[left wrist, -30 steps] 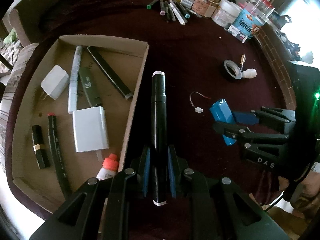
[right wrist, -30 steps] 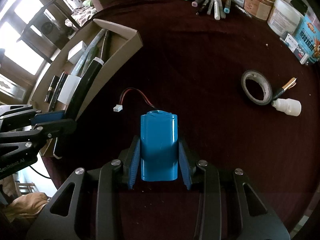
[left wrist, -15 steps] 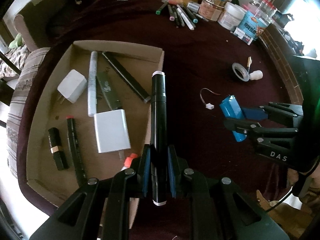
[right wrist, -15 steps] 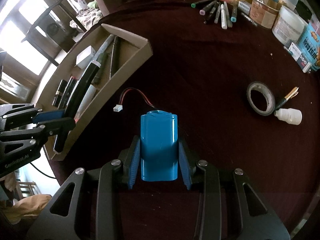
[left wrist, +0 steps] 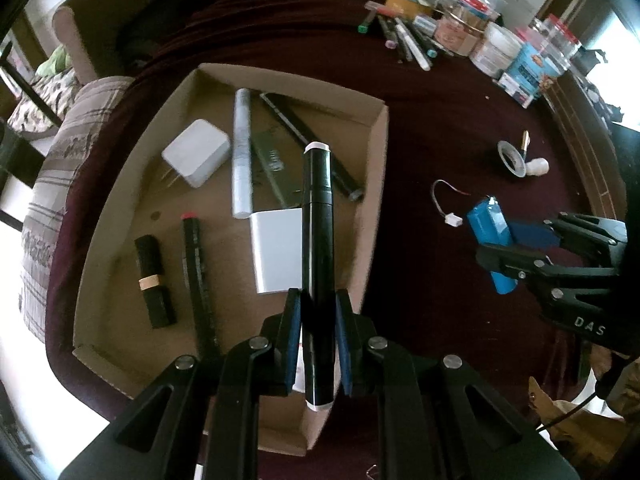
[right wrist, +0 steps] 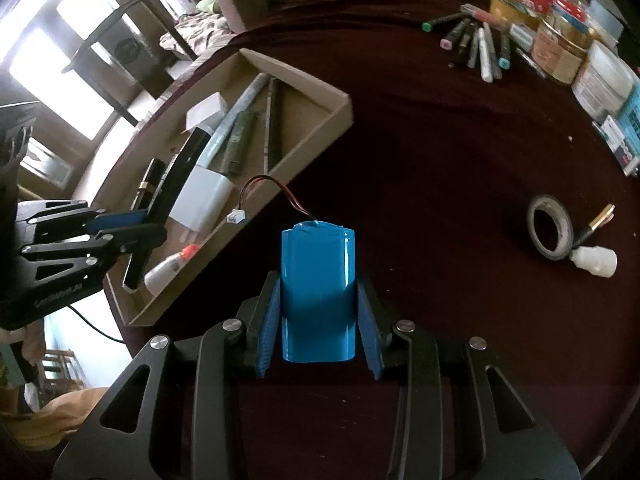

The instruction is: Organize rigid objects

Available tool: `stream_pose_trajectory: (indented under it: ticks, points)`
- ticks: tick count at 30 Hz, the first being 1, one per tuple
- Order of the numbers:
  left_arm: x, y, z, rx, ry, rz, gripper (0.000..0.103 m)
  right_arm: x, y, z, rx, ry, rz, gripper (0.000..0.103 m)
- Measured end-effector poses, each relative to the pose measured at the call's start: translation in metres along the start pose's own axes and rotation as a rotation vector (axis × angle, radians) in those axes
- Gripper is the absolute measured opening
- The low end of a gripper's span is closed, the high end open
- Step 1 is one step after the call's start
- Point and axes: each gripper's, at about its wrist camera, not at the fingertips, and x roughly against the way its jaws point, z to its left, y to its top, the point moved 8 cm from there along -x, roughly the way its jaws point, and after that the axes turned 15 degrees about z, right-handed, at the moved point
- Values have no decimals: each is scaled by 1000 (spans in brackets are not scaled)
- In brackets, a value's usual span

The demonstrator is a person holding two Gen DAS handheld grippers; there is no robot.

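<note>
1. Marker (left wrist: 317, 264): black, white-capped at both ends, clamped between the jaws of the left gripper (left wrist: 317, 320), hanging above the right half of the box (left wrist: 376, 200), over the white adapter (left wrist: 274, 252).
2. Battery (right wrist: 318, 292): blue, with a red-and-black lead and white plug, clenched in the right gripper (right wrist: 318, 320), held above the dark red desk (right wrist: 440, 160), just outside the box's right wall.
3. Step in hand, by judgement: setting the marker down in the box, battery to follow.
4. Best landing spot: the bare cardboard strip between the adapter and the right wall; elsewhere crowded by the charger (left wrist: 196, 158), silver tube (left wrist: 242, 156), green stick (left wrist: 274, 168), black stick (left wrist: 312, 144), lipstick (left wrist: 154, 280) and red-tipped pen (left wrist: 198, 280).
5. Keep the marker parallel to the right wall, lower until close to the floor of the box, then open the jaws; dropped from height, likely to roll or bounce onto the adapter.
6. Mind the small glue bottle (right wrist: 168, 268) at the near corner, under the marker's rear end; a slight forward shift avoids resting on it.
7. Hold the right gripper clear of the wall until the left withdraws, to keep the two from colliding; watch the battery lead for snagging on the box edge.
</note>
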Motion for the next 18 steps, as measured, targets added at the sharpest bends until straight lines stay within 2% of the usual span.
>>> stream_pose_trajectory:
  ticks: [6, 18]
  points:
    - [3, -1, 32, 60, -3, -5, 15, -1, 7, 21, 40, 17, 5, 36]
    - [2, -5, 109, 241, -2, -12, 15, -14, 14, 81, 139, 93, 49, 36]
